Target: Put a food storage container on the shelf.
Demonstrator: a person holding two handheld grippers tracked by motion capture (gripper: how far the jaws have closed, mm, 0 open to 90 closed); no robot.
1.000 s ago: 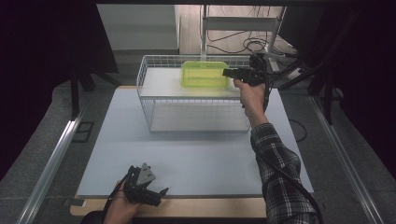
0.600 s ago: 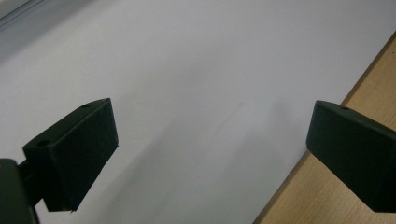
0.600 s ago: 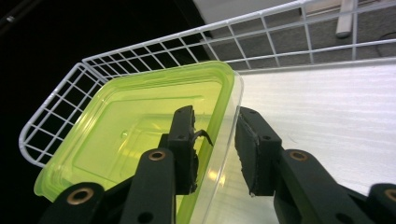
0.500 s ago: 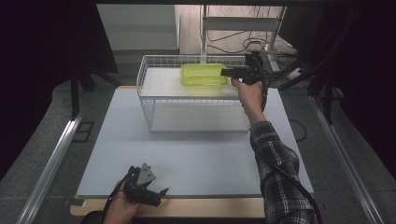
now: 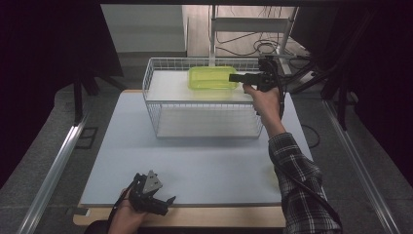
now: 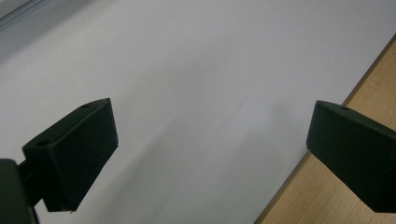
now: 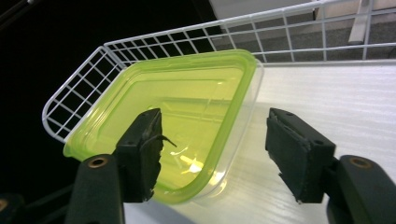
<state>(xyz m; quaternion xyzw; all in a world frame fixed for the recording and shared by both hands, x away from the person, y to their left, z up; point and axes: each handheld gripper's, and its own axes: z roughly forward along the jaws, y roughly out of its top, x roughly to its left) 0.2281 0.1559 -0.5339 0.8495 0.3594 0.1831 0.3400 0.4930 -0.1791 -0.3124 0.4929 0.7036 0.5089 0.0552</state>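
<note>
1. Pale grey matting (image 5: 195, 161) is seen from the high view, laid over a light wooden table (image 5: 204, 217) with dark surroundings and cables on the floor behind. A white wire basket (image 5: 160, 105) stands at the far side of the mat, and a translucent yellow-green plastic container (image 5: 213, 78) lies inside it on a white shelf board (image 5: 170, 87). The right gripper (image 5: 234, 77) is held level at the container's right end, in a hand with a plaid sleeve (image 5: 299, 180); its jaws have just been opening. The left gripper (image 5: 163, 204) is held low at the mat's near edge, well apart from the basket.

2. Grey mat (image 6: 187, 70) and a strip of bare wood (image 6: 364, 93) are shown in the left gripper view. The two black jaws are spread wide, with nothing between them.

3. Glossy and see-through, the container (image 7: 187, 107) is shown in the right gripper view as a shallow rounded rectangle with a raised rim, lying against the basket's corner wires (image 7: 74, 93). The jaws are parted on either side of its near corner rim; the pads are not pressed on it.
</note>
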